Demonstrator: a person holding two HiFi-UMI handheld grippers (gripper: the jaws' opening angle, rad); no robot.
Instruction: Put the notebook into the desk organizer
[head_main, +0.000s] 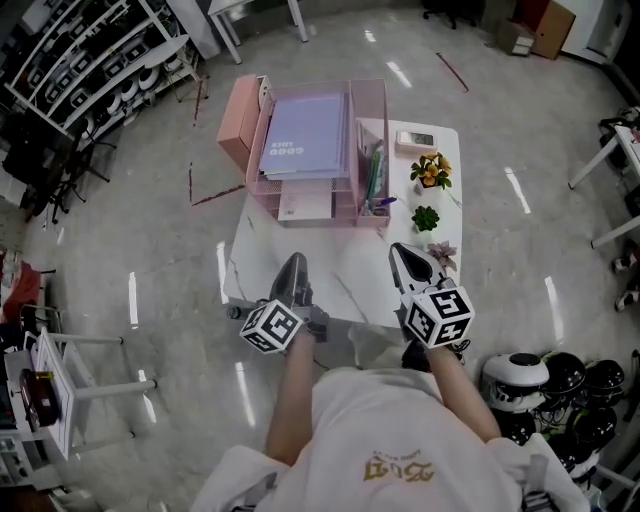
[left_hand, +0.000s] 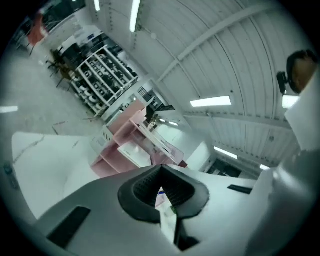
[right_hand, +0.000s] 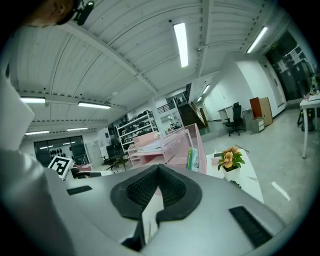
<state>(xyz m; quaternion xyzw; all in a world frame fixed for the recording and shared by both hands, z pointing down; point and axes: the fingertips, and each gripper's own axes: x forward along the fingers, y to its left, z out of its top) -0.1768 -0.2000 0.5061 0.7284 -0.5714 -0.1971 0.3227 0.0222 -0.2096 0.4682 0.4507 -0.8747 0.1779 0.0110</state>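
Your left gripper (head_main: 296, 264) hangs over the near edge of the white table (head_main: 350, 275). Its jaws are pressed together with nothing between them, as the left gripper view shows. Your right gripper (head_main: 403, 256) sits over the near right part of the table. Its jaws are also closed, tip to tip, and empty.

The purple notebook (head_main: 305, 135) lies flat in the top tray of the pink desk organizer (head_main: 368, 105), which stands at the far edge of the table towards the left corner. It is well apart from both grippers. A white sheet (head_main: 306, 203) shows in the tray below it. Green-spined books (head_main: 374, 175) stand upright in the narrow compartment on the organizer's right side.

Along the right edge of the table stands a pot of orange flowers (head_main: 431, 172). A small green plant (head_main: 426, 217) is nearer to you, and another small plant (head_main: 441, 252) sits just beside your right gripper. A small flat device (head_main: 415, 139) lies at the far right corner.
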